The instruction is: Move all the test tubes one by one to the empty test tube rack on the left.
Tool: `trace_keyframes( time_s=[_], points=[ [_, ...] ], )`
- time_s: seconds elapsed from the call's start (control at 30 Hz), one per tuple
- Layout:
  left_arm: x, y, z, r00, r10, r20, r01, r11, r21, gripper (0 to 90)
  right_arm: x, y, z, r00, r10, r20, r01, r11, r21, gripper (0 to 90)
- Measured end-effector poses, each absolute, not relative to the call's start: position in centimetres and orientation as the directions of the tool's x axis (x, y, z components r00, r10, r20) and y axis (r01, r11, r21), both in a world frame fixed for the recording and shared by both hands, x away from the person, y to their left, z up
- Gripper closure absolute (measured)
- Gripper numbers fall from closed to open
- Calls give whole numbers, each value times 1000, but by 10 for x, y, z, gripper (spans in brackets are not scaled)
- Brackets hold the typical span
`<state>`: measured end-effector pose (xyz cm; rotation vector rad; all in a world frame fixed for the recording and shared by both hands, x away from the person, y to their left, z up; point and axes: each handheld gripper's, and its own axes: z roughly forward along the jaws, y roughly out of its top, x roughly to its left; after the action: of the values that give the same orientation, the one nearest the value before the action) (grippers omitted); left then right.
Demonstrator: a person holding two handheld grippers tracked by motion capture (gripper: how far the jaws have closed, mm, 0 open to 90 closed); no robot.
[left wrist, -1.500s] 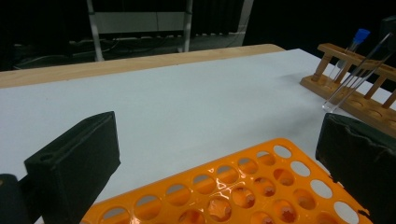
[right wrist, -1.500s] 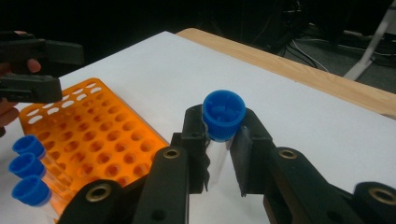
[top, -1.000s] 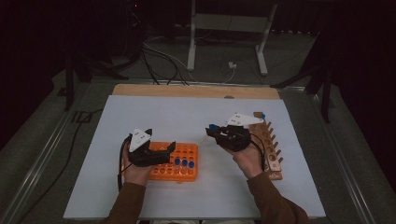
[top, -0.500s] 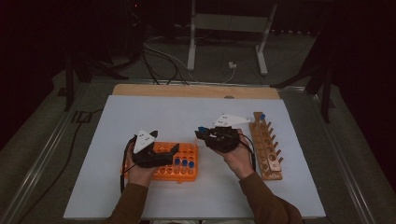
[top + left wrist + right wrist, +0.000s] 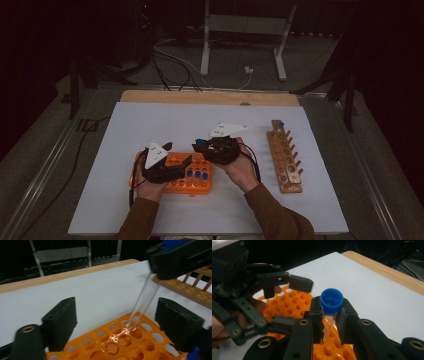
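An orange tube rack (image 5: 192, 189) lies on the white mat, with my left gripper (image 5: 177, 152) resting over its left half. Its jaws stand open (image 5: 116, 315) and have just been closing, with no pad pressing on anything. My right gripper (image 5: 200, 145) is shut on a clear test tube with a blue cap (image 5: 332, 301). The tube (image 5: 142, 305) hangs tilted, its round tip just above a hole of the orange rack (image 5: 110, 340). It passes between the left jaws without touching either pad.
A wooden peg rack (image 5: 285, 157) lies at the right of the mat, one blue-capped tube (image 5: 281, 125) at its far end. A few blue-capped tubes (image 5: 197, 175) stand in the orange rack's right side. A wooden board edge (image 5: 210, 97) runs behind the mat.
My right gripper has carried the blue-capped tube leftward from the wooden rack to over the orange rack. The left gripper stays on the rack, its jaws somewhat narrower.
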<state>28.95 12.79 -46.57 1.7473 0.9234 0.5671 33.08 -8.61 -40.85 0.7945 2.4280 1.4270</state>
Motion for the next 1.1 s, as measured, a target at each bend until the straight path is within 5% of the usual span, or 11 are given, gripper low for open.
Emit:
trace_keyframes(
  time_s=[0.43, 0.7, 1.1],
  points=[
    [285, 123, -463, 643, 765, -10, 266, -211, 941, 683, 332, -65, -412, -847, 518, 119, 356, 387, 851, 768],
    [284, 120, -463, 654, 756, 25, 248, -246, 937, 776, 333, -66, -413, -846, 514, 139, 370, 378, 849, 756],
    [288, 131, -465, 627, 778, -44, 304, -192, 933, 779, 340, -105, -407, -795, 576, 190, 411, 281, 867, 331]
  ],
)
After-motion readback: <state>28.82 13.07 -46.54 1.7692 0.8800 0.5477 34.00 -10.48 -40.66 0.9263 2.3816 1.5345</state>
